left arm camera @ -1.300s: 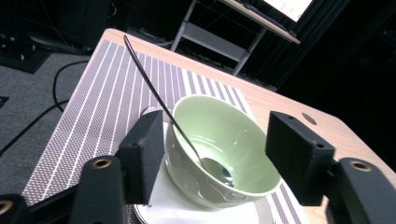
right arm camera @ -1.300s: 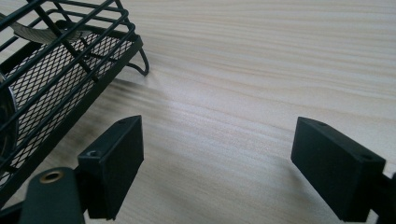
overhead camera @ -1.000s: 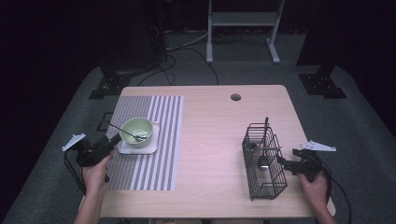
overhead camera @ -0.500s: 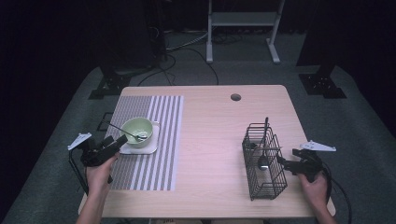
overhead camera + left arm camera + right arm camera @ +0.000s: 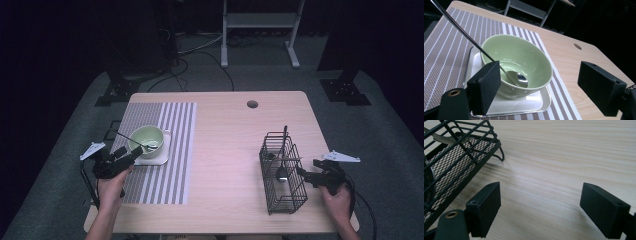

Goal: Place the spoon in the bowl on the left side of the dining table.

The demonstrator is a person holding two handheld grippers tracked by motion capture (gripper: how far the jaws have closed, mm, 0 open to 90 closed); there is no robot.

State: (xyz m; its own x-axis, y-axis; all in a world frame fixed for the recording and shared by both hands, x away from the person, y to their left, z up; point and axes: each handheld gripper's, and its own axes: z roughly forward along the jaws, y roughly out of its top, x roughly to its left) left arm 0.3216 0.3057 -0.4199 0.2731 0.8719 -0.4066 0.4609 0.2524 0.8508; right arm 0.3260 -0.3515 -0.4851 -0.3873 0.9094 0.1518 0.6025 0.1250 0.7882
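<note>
Left gripper (image 5: pixel 539 87) — jaws wide, just opened further, gripping nothing — sits just beside the green bowl (image 5: pixel 519 62) on its white tray (image 5: pixel 534 105), near the desk's (image 5: pixel 225 130) left edge. A spoon (image 5: pixel 516 77) rests inside. Right gripper (image 5: pixel 540 207) — wide, empty — sits beside the wire basket (image 5: pixel 454 165) near the right edge.

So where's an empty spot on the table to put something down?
The bare wood between the striped mat and the wire basket is free, back to the small hole. The bowl with its spoon crowds the mat's left.
</note>
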